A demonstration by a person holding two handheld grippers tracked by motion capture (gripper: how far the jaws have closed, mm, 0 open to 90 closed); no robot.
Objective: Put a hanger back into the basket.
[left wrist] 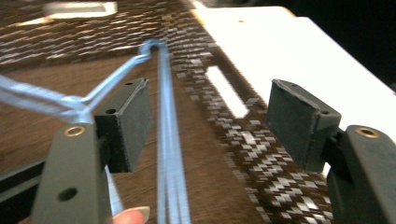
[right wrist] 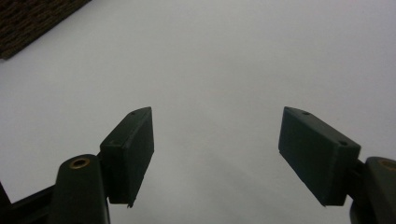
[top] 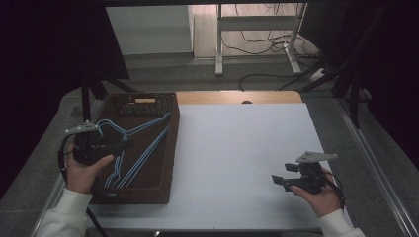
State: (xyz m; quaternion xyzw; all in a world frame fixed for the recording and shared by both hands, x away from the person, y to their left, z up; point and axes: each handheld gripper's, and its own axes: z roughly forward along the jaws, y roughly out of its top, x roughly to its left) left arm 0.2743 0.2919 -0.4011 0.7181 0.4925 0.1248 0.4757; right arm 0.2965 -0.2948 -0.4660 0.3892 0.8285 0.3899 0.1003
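A brown woven basket [top: 167, 163] stands on the left of the white table [top: 237, 158], with thin blue wire hangers [top: 143, 148] lying in it. My left gripper [top: 123, 145] hovers over the basket's left part, open. In the left gripper view the hangers' blue strands [left wrist: 168, 140] run below and between the jaws of the left gripper [left wrist: 210, 100], and neither pad touches them. The basket's woven wall [left wrist: 224, 140] passes under the jaws. My right gripper [top: 281, 174] is held open above bare tabletop at the right. In its own view the right gripper [right wrist: 217, 126] has nothing between its pads.
The basket's far wall [top: 146, 103] has a handle slot. A wooden strip [top: 237, 97] borders the table's far edge. Beyond it are white desk legs [top: 219, 44] and floor cables. A basket corner [right wrist: 32, 21] shows at the top left of the right gripper view.
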